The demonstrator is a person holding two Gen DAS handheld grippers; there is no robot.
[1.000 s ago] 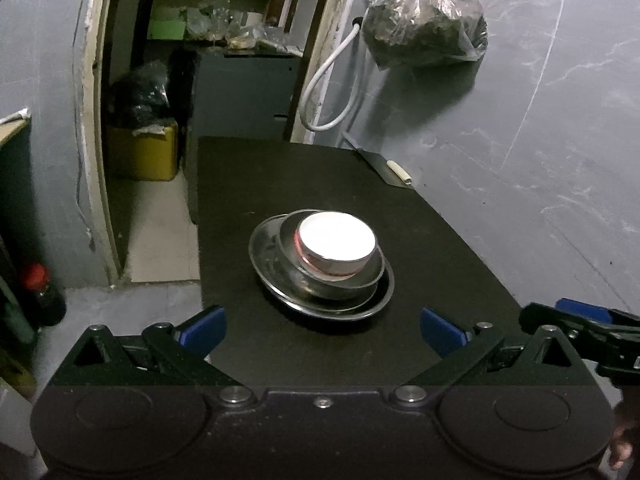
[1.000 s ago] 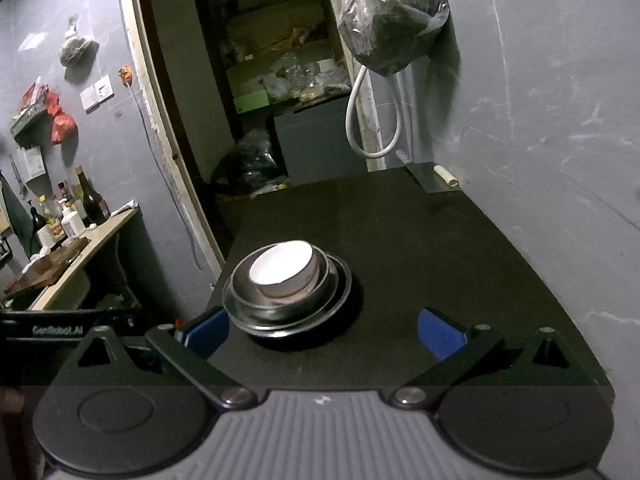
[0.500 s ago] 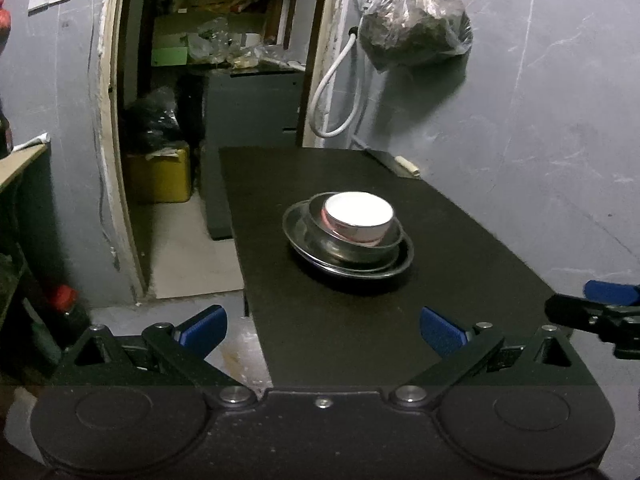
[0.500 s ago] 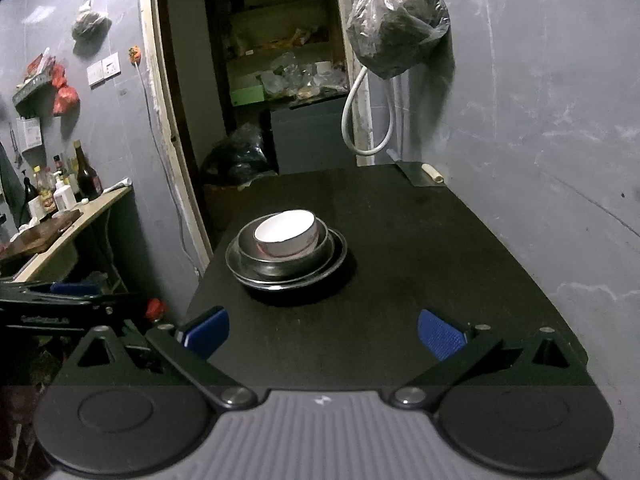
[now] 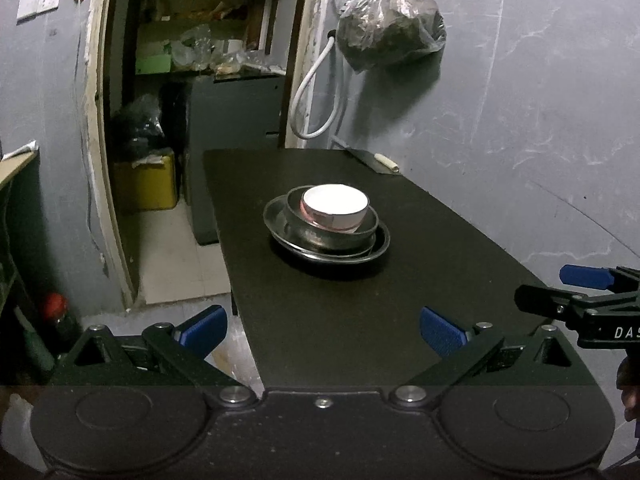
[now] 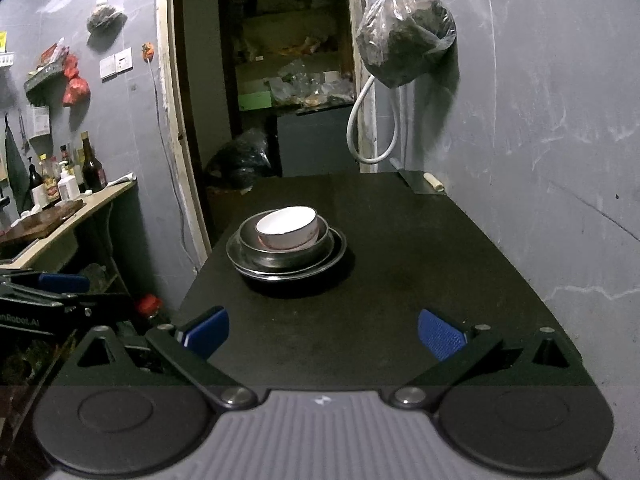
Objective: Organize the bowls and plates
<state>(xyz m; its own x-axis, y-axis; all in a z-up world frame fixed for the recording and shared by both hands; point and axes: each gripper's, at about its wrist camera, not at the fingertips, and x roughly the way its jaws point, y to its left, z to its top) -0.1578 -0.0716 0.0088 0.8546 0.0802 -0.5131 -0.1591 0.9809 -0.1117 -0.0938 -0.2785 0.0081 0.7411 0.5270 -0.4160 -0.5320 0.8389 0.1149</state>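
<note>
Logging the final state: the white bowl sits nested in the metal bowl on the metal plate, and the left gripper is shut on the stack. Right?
Not quite. In the left wrist view the left gripper is open and clear of the stack; white bowl, metal bowl and metal plate are nested as stated.

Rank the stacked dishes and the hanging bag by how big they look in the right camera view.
1. Flat metal plate, widest.
2. Clear plastic bag of dark stuff, close behind; it hangs farther away, so unsure.
3. Steel bowl.
4. White ceramic bowl.
</note>
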